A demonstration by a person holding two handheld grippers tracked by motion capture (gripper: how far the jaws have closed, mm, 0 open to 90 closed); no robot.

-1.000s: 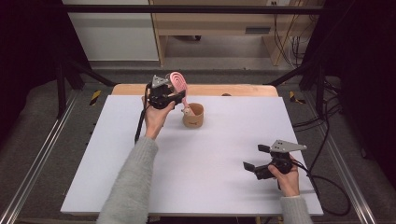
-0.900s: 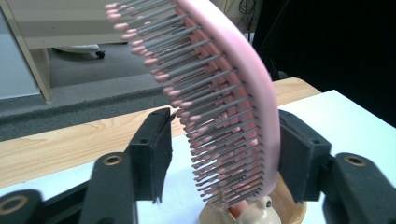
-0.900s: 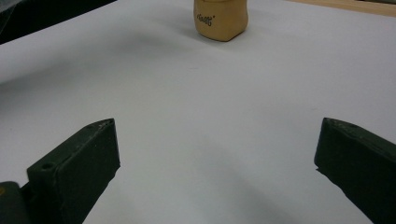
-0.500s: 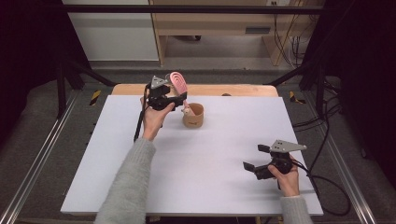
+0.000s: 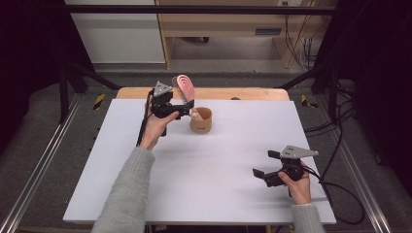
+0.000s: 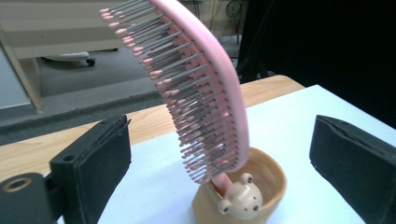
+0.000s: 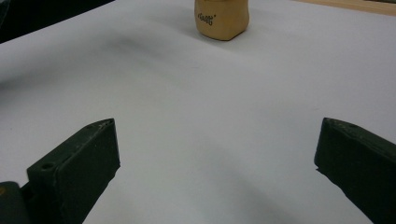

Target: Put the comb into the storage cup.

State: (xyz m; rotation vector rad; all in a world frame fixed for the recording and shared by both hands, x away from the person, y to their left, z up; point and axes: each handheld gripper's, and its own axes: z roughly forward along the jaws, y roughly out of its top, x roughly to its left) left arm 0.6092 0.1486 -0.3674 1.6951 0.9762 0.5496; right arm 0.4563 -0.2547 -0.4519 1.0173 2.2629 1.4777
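Observation:
A pink hairbrush (image 5: 185, 87) stands handle-down in a small tan cup (image 5: 200, 120) at the back of the white table, its head leaning up and back. The cup's rim carries a little bear face (image 6: 240, 203). My left gripper (image 5: 190, 108) sits just left of the cup. Its jaws have just been opening and now stand open on either side of the brush (image 6: 205, 93), with a gap on both sides. My right gripper (image 5: 258, 174) rests low over the table's front right, open with nothing between its jaws (image 7: 217, 144), and faces the distant cup (image 7: 222, 18).
The white board (image 5: 218, 194) lies on a wooden tabletop whose edge (image 5: 243, 93) shows behind the cup. Metal frame rails (image 5: 39, 165) run along both sides, and cables (image 5: 340, 194) trail off the right edge.
The left gripper's jaws have spread away from the brush, which stays standing in the cup. The right hand has not moved.

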